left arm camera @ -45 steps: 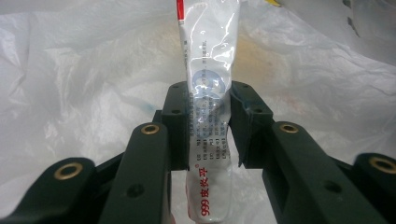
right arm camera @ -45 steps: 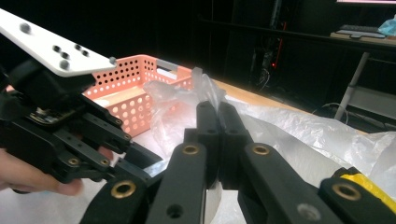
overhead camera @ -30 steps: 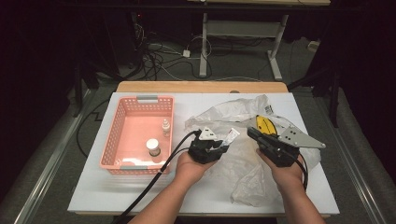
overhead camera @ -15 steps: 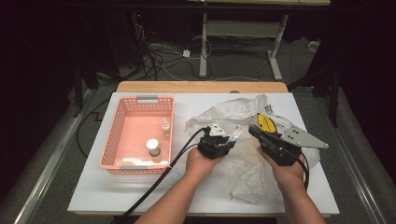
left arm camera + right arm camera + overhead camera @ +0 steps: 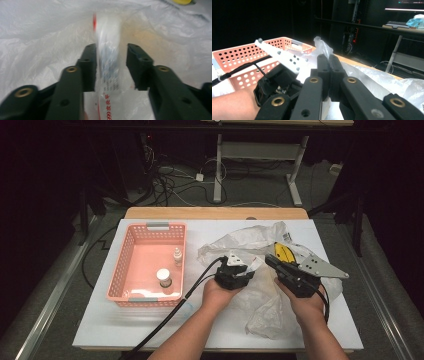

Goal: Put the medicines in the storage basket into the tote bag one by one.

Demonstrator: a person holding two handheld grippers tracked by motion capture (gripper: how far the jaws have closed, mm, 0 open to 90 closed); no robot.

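Table: a white rectangular tabletop (image 5: 150,330) with a light wooden edge strip (image 5: 215,213) along its far side.
Floor: grey, carpet-like floor (image 5: 60,285), with a pale metal rail (image 5: 47,312) running diagonally at the left.
Cables: a tangle of black and white cables (image 5: 175,185) on the floor beyond the table.
Furniture: a white metal desk frame (image 5: 260,155) behind; in the right gripper view, a second desk (image 5: 402,27) bearing what may be a keyboard.
Light: bright on the table, dark surroundings.

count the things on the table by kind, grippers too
basket: 1
bottles in the basket: 2, a small dropper and a capped jar
plastic bag: 1
yellow item on the bag: 1
packet: 1
grippers: 2, left, right
total: 8
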